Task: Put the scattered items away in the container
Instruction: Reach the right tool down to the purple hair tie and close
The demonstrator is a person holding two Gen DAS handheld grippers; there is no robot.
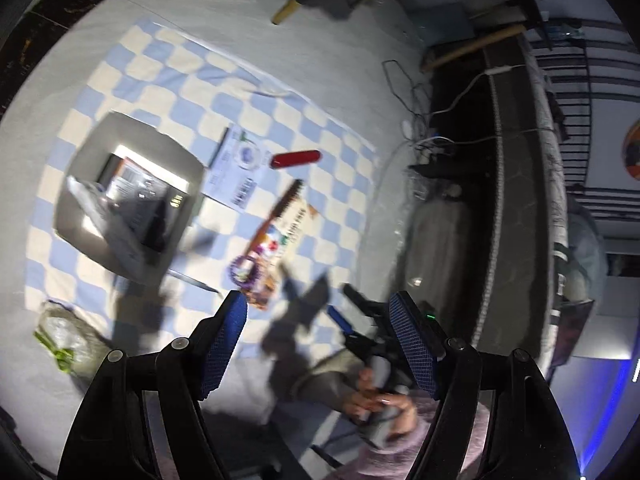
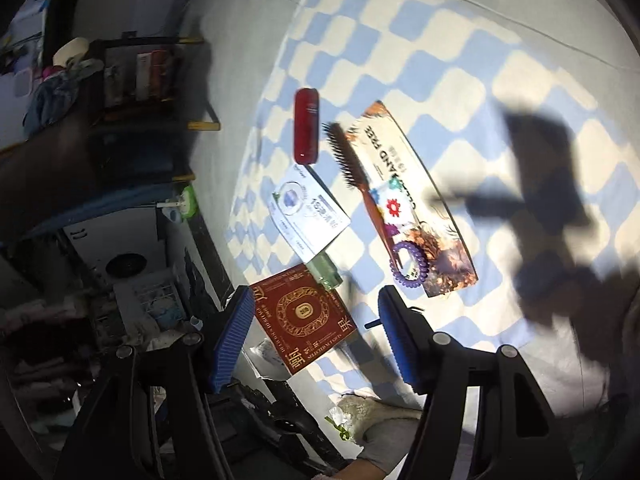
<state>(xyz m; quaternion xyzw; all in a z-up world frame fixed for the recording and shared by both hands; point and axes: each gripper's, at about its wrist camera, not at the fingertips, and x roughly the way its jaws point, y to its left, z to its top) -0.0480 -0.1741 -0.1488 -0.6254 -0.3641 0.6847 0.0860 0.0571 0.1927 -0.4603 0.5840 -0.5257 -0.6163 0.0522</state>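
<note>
My left gripper (image 1: 318,316), with its ribbed blue pads, stands apart and empty at the bottom of the frame, and the grey, soft-sided square container (image 1: 128,192) sits at mid-left on the blue-and-cream checked cloth (image 1: 168,72), already holding flat packets. My right gripper (image 2: 316,312) is also spread with nothing between its fingers; above it lie a glossy red case (image 2: 306,126), a bristly brush (image 2: 352,168), a coiled purple hair tie (image 2: 408,266) and a flat red-and-gold box (image 2: 306,318).

Both tools match: the left gripper (image 1: 318,314) has black angular arms, round silver screws and blue textured pads (image 1: 224,344). The right gripper (image 2: 318,314) has ribbed blue pads (image 2: 234,338). A fuzzy pale pink sleeve (image 1: 400,452) shows, and a hand (image 1: 378,402).
</note>
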